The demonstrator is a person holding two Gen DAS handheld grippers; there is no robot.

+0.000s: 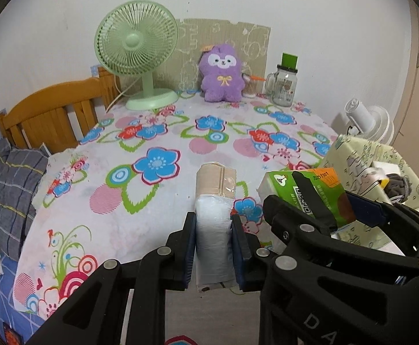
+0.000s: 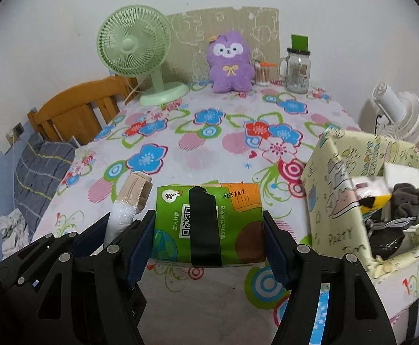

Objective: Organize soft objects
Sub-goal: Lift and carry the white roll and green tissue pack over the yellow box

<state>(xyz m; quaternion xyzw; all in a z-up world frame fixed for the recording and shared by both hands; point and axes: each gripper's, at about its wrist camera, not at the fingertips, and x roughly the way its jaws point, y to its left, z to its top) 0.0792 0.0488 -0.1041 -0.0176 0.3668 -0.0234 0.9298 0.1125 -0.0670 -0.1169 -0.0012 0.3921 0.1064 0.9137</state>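
Left claw (image 1: pixel 213 240) is clenched on a slim wrapped pack (image 1: pixel 213 224), pale plastic at the near end and beige at the far end, held lengthwise between the pads above the flowered worktop (image 1: pixel 152 132). Right claw (image 2: pixel 208 240) grips a green tissue pack (image 2: pixel 208 224) with a black tape strip across it, squeezed from both sides. The two claws sit side by side, the left one's pack just to the left of the green pack.

Off to the right of the right claw stands a pale printed fabric bin (image 2: pixel 330 189), already holding a grey bundle and some other soft items, so sorting looks partly done. Both held packs have yet to go in. Far ahead of both claws a purple plush (image 2: pixel 231 66) sits untouched; whether it belongs in the bin I cannot tell.
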